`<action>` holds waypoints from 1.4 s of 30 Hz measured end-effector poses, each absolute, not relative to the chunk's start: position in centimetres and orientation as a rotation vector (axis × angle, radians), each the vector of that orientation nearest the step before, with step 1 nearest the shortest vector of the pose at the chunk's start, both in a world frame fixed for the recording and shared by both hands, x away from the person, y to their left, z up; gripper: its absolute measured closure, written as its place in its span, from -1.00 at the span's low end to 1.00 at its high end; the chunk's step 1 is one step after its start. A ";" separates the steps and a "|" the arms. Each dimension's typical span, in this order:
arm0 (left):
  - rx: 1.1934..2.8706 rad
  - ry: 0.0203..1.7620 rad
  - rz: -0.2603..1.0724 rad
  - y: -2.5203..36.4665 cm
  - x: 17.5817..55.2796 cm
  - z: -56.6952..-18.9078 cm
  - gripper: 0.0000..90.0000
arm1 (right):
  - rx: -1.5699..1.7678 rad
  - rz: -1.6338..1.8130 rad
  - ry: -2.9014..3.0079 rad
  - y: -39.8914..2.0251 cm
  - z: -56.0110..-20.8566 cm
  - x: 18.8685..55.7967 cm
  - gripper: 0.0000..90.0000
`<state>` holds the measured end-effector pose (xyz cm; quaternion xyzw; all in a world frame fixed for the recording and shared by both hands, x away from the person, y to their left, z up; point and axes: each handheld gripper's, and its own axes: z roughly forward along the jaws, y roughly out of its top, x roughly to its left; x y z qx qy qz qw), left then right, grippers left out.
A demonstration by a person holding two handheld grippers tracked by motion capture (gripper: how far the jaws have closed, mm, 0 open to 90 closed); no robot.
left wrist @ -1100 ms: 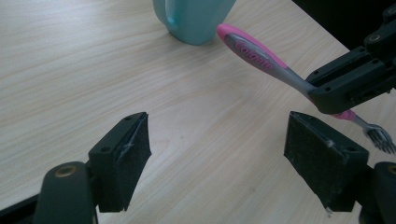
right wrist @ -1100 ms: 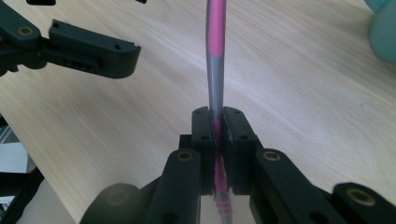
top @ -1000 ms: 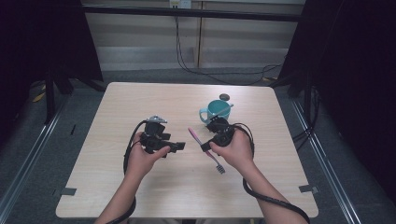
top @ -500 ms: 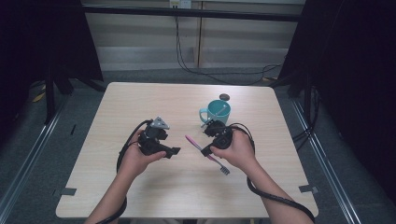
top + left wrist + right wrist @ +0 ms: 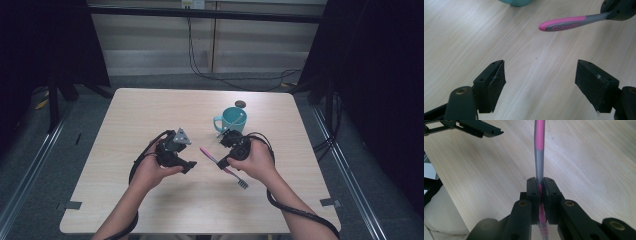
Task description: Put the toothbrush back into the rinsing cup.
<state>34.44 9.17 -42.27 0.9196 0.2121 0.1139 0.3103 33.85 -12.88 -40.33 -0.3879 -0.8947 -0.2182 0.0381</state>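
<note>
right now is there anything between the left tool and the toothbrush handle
Nothing: in the left gripper view, bare wooden table lies between the open left tool and the pink toothbrush handle.

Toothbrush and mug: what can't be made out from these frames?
- toothbrush middle: hidden between the shut right gripper pads, right gripper view.
- Its bristle head: too small to read in the high view; cut off by the bottom edge in the right gripper view.
- teal mug contents: too small, high view.
- Mug body: cut off by the top edge, left gripper view.
</note>
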 end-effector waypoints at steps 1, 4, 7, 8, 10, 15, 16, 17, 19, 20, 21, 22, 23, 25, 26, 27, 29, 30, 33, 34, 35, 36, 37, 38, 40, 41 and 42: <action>2.430 0.548 0.300 9.0 34.4 -42.3 -0.46 | -1.182 -0.670 -2.743 -12.9 -40.4 33.9 0.89; 2.450 0.519 0.320 8.6 34.2 -42.4 -0.46 | -1.176 -0.648 -2.742 -12.9 -40.5 33.8 0.89; 2.451 0.502 0.322 8.2 34.1 -42.3 -0.44 | -1.169 -0.640 -2.742 -12.8 -40.6 33.8 0.89; 2.448 0.494 0.329 8.1 34.0 -42.3 -0.43 | -1.170 -0.641 -2.741 -12.8 -40.6 33.9 0.89; 2.446 0.486 0.336 7.8 33.9 -42.3 -0.43 | -1.168 -0.633 -2.739 -12.7 -40.6 33.8 0.89; 2.453 0.451 0.348 7.4 33.8 -42.3 -0.43 | -1.161 -0.628 -2.738 -12.4 -40.6 33.8 0.89; 2.457 0.448 0.345 7.4 33.8 -42.3 -0.43 | -1.153 -0.626 -2.744 -12.4 -40.7 33.8 0.89; 2.456 0.447 0.343 7.3 33.8 -42.4 -0.43 | -1.154 -0.623 -2.743 -12.3 -40.7 33.8 0.89; 2.455 0.445 0.352 7.2 33.7 -42.5 -0.43 | -1.154 -0.624 -2.742 -12.3 -40.7 33.8 0.89; 2.453 0.444 0.351 7.2 33.7 -42.5 -0.43 | -1.154 -0.624 -2.742 -12.3 -40.7 33.8 0.89; 2.453 0.442 0.352 7.2 33.7 -42.5 -0.43 | -1.161 -0.623 -2.742 -12.3 -40.7 33.8 0.89; 2.457 0.437 0.356 7.2 33.7 -42.5 -0.43 | -1.152 -0.622 -2.749 -12.3 -40.8 33.9 0.89; 2.453 0.442 0.357 7.1 33.7 -42.5 -0.43 | -1.151 -0.619 -2.748 -12.3 -40.8 33.9 0.89; 2.452 0.434 0.357 7.0 33.7 -42.6 -0.43 | -1.153 -0.614 -2.747 -12.4 -40.8 34.0 0.89; 2.452 0.432 0.357 7.0 33.7 -42.6 -0.43 | -1.151 -0.614 -2.746 -12.4 -40.9 34.0 0.89; 2.456 0.429 0.357 6.9 33.7 -42.6 -0.43 | -1.154 -0.612 -2.738 -12.4 -40.9 34.0 0.89; 2.451 0.427 0.353 6.8 33.7 -42.7 -0.43 | -1.153 -0.614 -2.739 -12.4 -40.9 33.9 0.89; 2.447 0.427 0.352 6.7 33.7 -42.8 -0.43 | -1.153 -0.617 -2.741 -12.4 -40.9 33.9 0.89; 2.458 0.418 0.356 6.6 33.8 -42.7 -0.43 | -1.157 -0.608 -2.737 -12.4 -40.9 33.9 0.89; 2.459 0.415 0.361 6.5 33.8 -42.6 -0.43 | -1.148 -0.604 -2.743 -12.5 -40.9 33.9 0.89; 2.452 0.416 0.359 6.5 33.8 -42.6 -0.43 | -1.149 -0.605 -2.735 -12.5 -40.8 33.9 0.89; 2.461 0.398 0.358 6.5 33.8 -42.4 -0.43 | -1.150 -0.607 -2.741 -12.5 -40.8 33.9 0.89; 2.456 0.393 0.360 6.4 33.7 -42.4 -0.43 | -1.146 -0.608 -2.743 -12.6 -40.7 33.9 0.89; 2.461 0.375 0.362 6.3 33.7 -42.4 -0.43 | -1.142 -0.616 -2.743 -12.6 -40.6 33.9 0.89; 2.466 0.351 0.369 6.1 33.5 -42.3 -0.43 | -1.143 -0.615 -2.737 -12.7 -40.4 34.0 0.89; 2.468 0.340 0.371 6.1 33.5 -42.3 -0.43 | -1.142 -0.615 -2.742 -12.7 -40.3 34.0 0.89; 2.467 0.331 0.370 6.0 33.4 -42.2 -0.42 | -1.141 -0.610 -2.742 -12.7 -40.3 34.0 0.89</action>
